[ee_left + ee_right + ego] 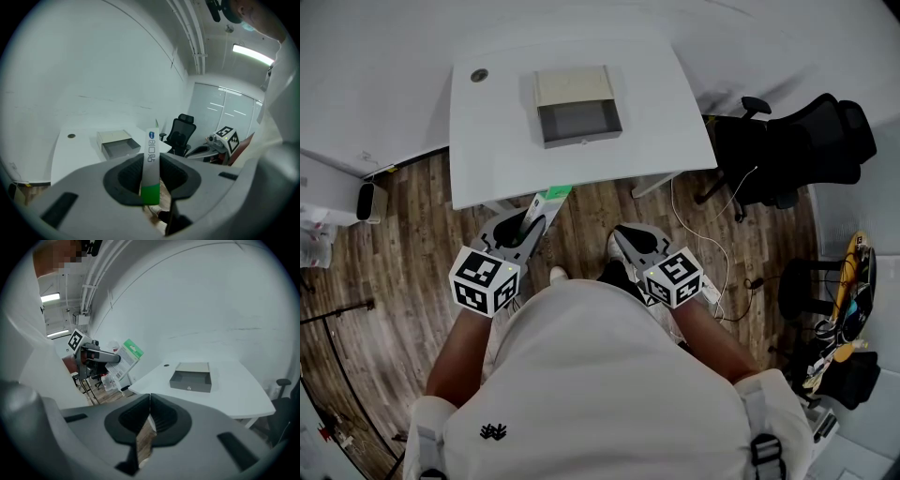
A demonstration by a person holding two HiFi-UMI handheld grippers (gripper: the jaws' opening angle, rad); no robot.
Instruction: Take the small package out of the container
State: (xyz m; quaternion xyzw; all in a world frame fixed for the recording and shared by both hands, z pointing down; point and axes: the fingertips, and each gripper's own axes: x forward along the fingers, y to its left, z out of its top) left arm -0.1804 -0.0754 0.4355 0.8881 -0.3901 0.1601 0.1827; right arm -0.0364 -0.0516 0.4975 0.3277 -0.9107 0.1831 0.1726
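The left gripper (151,190) is closed on a slim white and green cardboard package (151,164), which stands out forward from between its jaws. The left gripper view shows only a narrow side of the package, while the right gripper view shows its broad printed face. The right gripper (148,420) has its jaws pressed together, with nothing between them. The grey open box container (577,105) lies ahead of both grippers, well apart, on the white table (487,150).

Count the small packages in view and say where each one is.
1. The small package is clamped in the left gripper, away from the table. The open container looks empty, though its covered part could hide more.
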